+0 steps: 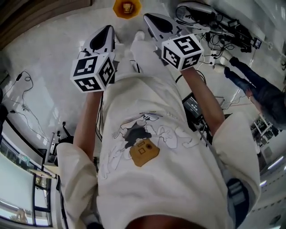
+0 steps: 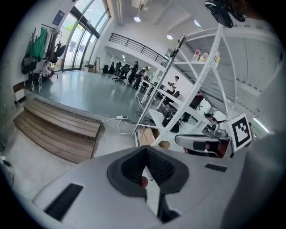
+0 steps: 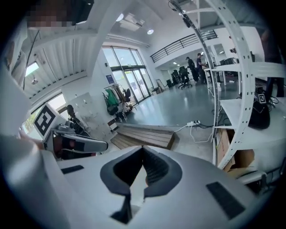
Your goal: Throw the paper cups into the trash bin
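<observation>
Both grippers are held up side by side in front of the person's chest, pointing out into the room. My left gripper [image 1: 108,30] has its jaws shut tip to tip with nothing between them [image 2: 145,151]. My right gripper [image 1: 148,18] is shut the same way and holds nothing [image 3: 143,150]. Each shows in the other's view: the right gripper [image 2: 203,143] and the left gripper [image 3: 78,144]. A small yellow-orange container [image 1: 127,8] stands on the floor just beyond the jaw tips, with something pale inside that I cannot make out. No paper cup shows clearly.
A white shelf rack [image 2: 196,76] stands close on the right, with cardboard boxes [image 3: 239,161] under it. Low wooden steps [image 2: 58,129] lead to a raised floor. Cables and a power strip [image 3: 193,123] lie about. Another person's leg [image 1: 252,85] is at the right.
</observation>
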`<state>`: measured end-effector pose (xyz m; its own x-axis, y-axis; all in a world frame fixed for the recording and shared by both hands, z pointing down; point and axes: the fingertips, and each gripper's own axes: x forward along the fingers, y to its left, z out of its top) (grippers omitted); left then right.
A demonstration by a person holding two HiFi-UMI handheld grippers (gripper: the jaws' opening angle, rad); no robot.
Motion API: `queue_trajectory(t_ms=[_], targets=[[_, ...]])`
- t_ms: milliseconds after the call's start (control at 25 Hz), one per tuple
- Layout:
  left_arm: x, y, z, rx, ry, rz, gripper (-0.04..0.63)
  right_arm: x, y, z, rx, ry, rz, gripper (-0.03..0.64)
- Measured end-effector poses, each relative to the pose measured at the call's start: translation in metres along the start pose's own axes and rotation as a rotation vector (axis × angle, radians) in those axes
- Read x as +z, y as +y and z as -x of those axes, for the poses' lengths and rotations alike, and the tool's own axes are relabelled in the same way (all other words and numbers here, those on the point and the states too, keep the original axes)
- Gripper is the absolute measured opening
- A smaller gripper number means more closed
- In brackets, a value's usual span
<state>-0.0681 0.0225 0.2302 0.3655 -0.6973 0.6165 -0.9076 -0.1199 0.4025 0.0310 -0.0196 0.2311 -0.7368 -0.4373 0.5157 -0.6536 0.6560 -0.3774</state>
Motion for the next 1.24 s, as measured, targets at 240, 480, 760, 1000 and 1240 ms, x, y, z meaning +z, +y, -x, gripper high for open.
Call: queue_trajectory(t_ms=[240, 480, 760, 1000, 1240], targets=[[0.024, -0.025, 0.040, -0.026, -0.064, -0.050, 0.006, 0.035, 0.040, 0.046, -0.013, -0.103, -0.007, 0.008], [0.044, -0.029, 0.054, -0.046, -0.084, -0.041, 0.006, 0.048, 0.054, 0.043, -0.023, -0.114, -0.033, 0.006], [0.048, -0.031, 0.044, -0.043, -0.087, -0.029, 0.006, 0.037, 0.031, 0.038, -0.007, -0.064, -0.085, 0.006], [0.042, -0.145, 0.049, -0.077, -0.093, -0.055, 0.006, 0.037, -0.005, 0.151, -0.015, -0.058, -0.071, 0.006], [0.064, -0.123, 0.084, -0.076, -0.102, -0.046, 0.006, 0.062, 0.034, 0.140, -0.008, -0.047, -0.064, 0.006]])
